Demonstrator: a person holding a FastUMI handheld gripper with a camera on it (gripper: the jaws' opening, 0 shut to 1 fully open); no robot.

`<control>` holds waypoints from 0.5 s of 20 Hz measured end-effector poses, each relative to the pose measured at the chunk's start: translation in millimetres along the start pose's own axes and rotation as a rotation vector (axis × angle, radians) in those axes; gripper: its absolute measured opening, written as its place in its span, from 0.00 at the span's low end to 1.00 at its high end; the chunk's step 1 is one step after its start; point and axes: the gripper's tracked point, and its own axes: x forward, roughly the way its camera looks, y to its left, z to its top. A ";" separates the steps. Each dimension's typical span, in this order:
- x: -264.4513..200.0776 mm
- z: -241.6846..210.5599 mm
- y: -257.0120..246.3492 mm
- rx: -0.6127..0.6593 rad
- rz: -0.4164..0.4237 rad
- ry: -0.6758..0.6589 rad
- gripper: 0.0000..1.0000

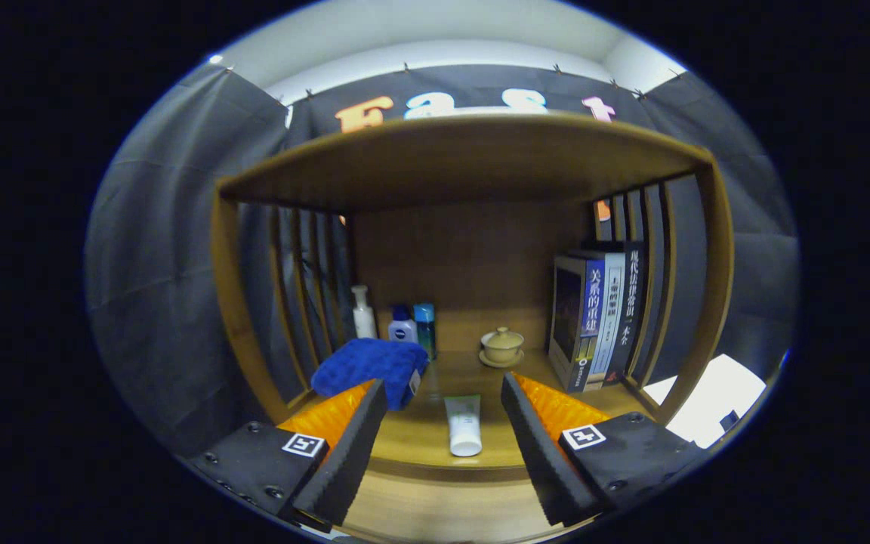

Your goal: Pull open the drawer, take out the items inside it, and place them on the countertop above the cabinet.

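My gripper (442, 400) is open, its two black-padded orange fingers spread wide with nothing pressed between them. Just ahead, between the fingers, a white tube with a green band (464, 425) lies on the wooden countertop (420, 438), cap toward me. A blue folded cloth (371, 368) rests on the countertop just beyond the left finger (352, 446), partly hidden by it. The lighter wooden surface (435, 514) below the countertop's front edge shows between the fingers; I cannot tell whether it is the drawer.
The countertop sits inside an open wooden shelf unit with slatted sides and a top board (465, 151). At the back stand a white pump bottle (363, 313), two small blue containers (412, 329), a lidded cream cup (501, 346), and upright books (597, 317) on the right.
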 end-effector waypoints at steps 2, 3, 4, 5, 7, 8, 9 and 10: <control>-22.0 -4.1 10.6 -0.011 0.024 -0.018 0.98; -32.0 -6.4 15.7 -0.018 0.039 -0.029 0.98; -41.0 -10.8 20.8 -0.027 0.051 -0.043 0.98; -49.7 -16.2 25.1 -0.041 0.056 -0.060 0.98; -67.9 -26.2 30.7 -0.066 0.062 -0.093 0.98; -77.3 -31.1 35.7 -0.068 0.069 -0.109 0.98; -85.2 -37.6 39.7 -0.064 0.071 -0.115 0.98; -93.0 -47.2 41.7 -0.053 0.068 -0.113 0.98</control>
